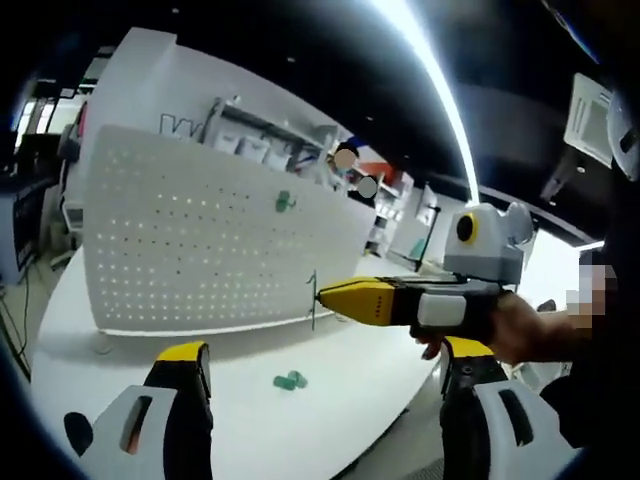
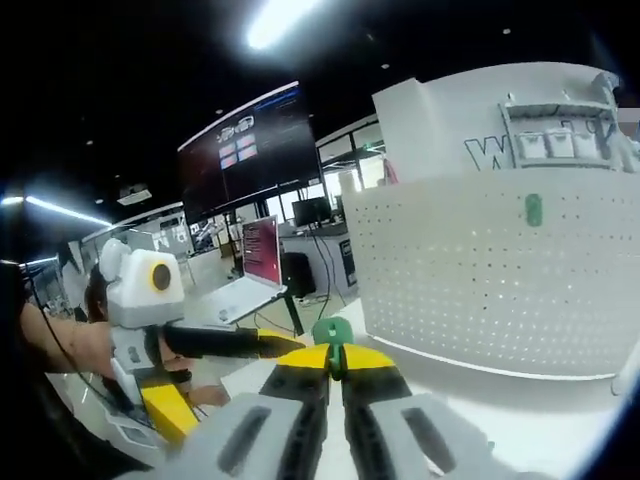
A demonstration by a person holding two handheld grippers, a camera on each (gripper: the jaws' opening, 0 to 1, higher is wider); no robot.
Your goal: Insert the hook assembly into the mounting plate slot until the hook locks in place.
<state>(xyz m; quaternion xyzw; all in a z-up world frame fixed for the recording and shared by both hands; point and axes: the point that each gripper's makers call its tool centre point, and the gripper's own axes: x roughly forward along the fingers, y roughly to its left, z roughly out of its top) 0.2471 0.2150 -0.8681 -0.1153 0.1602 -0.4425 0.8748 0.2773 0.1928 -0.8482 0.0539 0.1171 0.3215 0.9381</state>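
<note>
Between the right gripper's (image 2: 336,365) clenched jaws sits a small green hook (image 2: 333,331), likely light, stiff plastic best pinched by its base, facing the pegboard (image 2: 480,270); the left gripper (image 1: 325,375) is released.

A white surface (image 1: 330,400) is curving away toward its rounded edge. A long ceiling light strip (image 1: 440,85) is glowing overhead against a dark ceiling. In the right gripper view, a large dark wall screen (image 2: 245,150) is showing small bright panels, an open laptop (image 2: 255,265) is displaying a reddish screen on a desk behind, and a black monitor (image 2: 310,211) is standing beyond it. A white partition wall (image 2: 450,120) is carrying a shelf rack (image 2: 555,130) and partly visible blue lettering.
</note>
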